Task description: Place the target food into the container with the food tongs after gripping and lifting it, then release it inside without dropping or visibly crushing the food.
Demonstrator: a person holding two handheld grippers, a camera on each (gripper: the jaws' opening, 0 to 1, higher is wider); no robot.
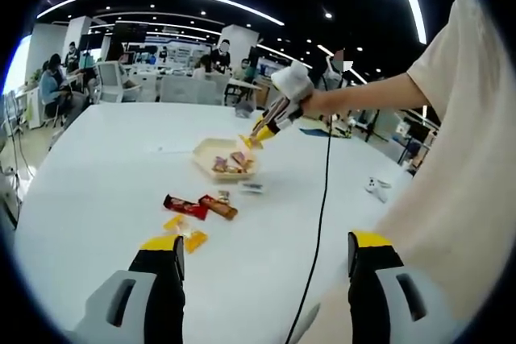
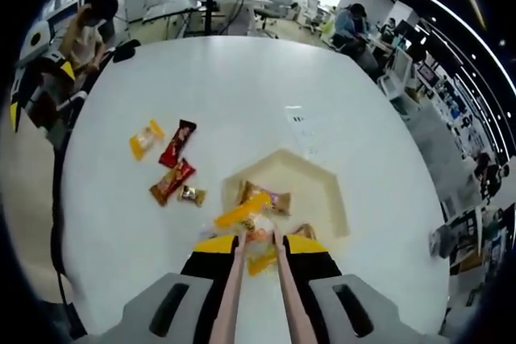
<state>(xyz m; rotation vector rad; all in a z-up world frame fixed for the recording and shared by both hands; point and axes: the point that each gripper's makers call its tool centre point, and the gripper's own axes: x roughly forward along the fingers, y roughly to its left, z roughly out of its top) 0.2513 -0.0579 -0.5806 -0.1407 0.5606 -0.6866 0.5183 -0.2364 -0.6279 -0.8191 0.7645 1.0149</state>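
One yellow packet hanging over the tray

Two slim pinkish tongs [image 2: 256, 279] are running forward between the jaws of the right gripper [image 2: 256, 249], which is squeezing them nearly closed. The tong tips are pinching a yellow-orange wrapped snack packet [image 2: 243, 209] and holding it above the near edge of the shallow cream hexagonal tray [image 2: 334, 191], probably so it can drop in beside the wrapped snacks [image 2: 270, 197] already lying there. From the left gripper view the same packet [image 1: 251, 139] is hanging just over the tray [image 1: 203, 149]. The left gripper [image 1: 266, 257] is standing wide apart, holding nothing, well back from the work. Several packets are waiting on the white round table [image 2: 242, 86]: a red bar [image 2: 178, 142], a brown bar [image 2: 170, 181] and a yellow packet [image 2: 146, 138]
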